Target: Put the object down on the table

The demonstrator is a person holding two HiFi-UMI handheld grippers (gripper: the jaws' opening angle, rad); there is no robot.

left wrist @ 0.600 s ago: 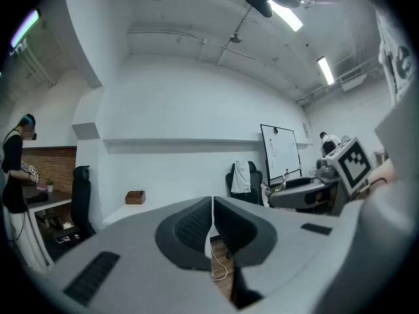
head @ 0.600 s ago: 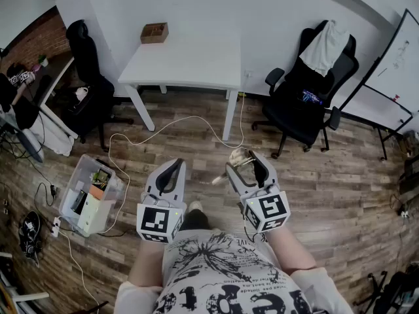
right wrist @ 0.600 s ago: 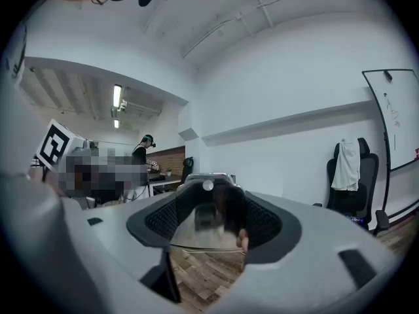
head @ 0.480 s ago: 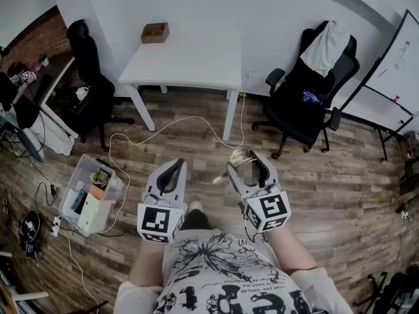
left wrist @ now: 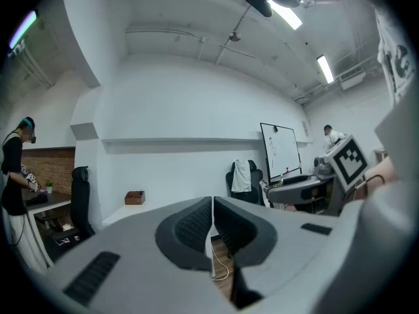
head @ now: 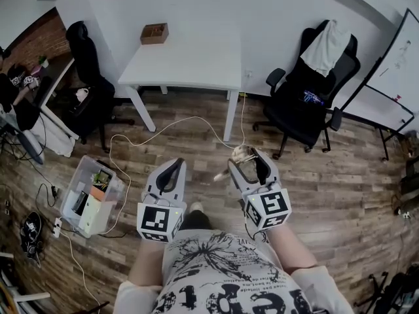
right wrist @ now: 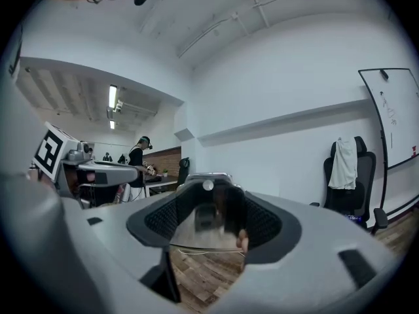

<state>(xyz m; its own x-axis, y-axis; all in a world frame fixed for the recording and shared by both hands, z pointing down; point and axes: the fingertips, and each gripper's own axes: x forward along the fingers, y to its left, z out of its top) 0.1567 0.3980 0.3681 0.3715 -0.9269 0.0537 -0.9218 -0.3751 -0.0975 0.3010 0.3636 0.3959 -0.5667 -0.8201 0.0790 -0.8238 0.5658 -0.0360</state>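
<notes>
Object (head: 238, 154) crosswise in right claw (head: 247, 157), one end leftward

A box (head: 154, 33) sits at the far left corner of the table (head: 190, 64), a chair (head: 304, 113) to its right.

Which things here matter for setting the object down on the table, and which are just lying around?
Job: right gripper, closed on the held object; white table.
Lying about: left gripper, shut and empty; wooden box; office chair; plastic bin; whiteboard.
</notes>
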